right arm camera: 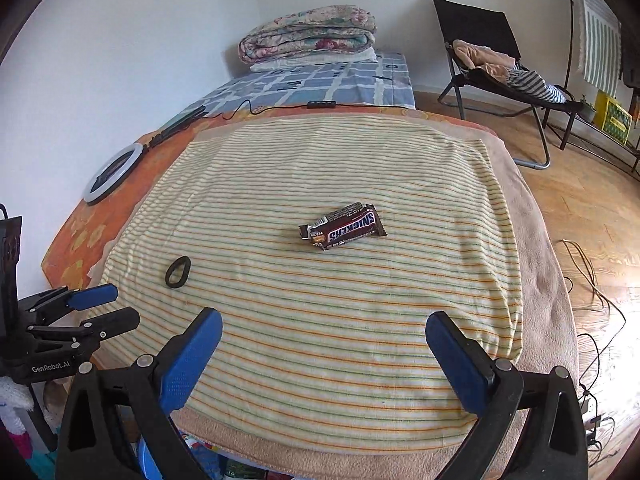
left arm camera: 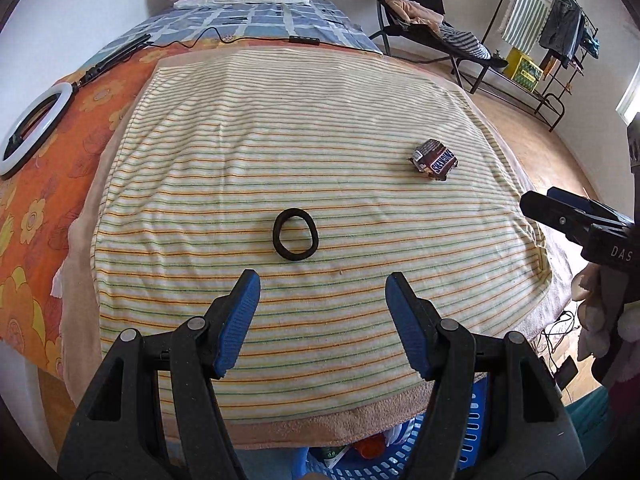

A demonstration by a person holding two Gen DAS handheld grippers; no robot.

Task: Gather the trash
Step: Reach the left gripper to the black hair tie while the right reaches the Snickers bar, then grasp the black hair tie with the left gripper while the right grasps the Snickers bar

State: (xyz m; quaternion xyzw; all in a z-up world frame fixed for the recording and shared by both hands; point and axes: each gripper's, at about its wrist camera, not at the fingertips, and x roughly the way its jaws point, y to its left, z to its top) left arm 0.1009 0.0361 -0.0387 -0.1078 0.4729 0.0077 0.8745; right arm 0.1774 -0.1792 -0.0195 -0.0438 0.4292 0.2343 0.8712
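Left gripper (left arm camera: 322, 284): lower middle of the left wrist view, blue pads spread apart, nothing between them, hanging over the near part of the cloth
Right gripper (right arm camera: 324, 328): bottom of the right wrist view, jaws wide, empty
Basket (left arm camera: 478, 412): blue slatted plastic, bottom edge of the left view, under the near edge of the bed, holding mixed items
Striped towel (left arm camera: 320, 160): cream with thin orange and green lines, covers the middle of both views, lying on a peach blanket (left arm camera: 304, 434)
Snickers wrapper (right arm camera: 343, 227): crumpled, centre of the right view; right of centre in the left view, near the towel's right edge
Hair tie (left arm camera: 295, 234): black loop, flat on the towel, just beyond the left gripper, well apart from the wrapper
Ring light (left arm camera: 34, 128): left edge, on the orange floral sheet
Folded quilt (right arm camera: 310, 34): top centre, at the bed's far end
Folding chair (right arm camera: 500, 72): upper right, clothes heaped on it
Wooden floor (right arm camera: 592, 216): open along the right side, cables trailing at lower right
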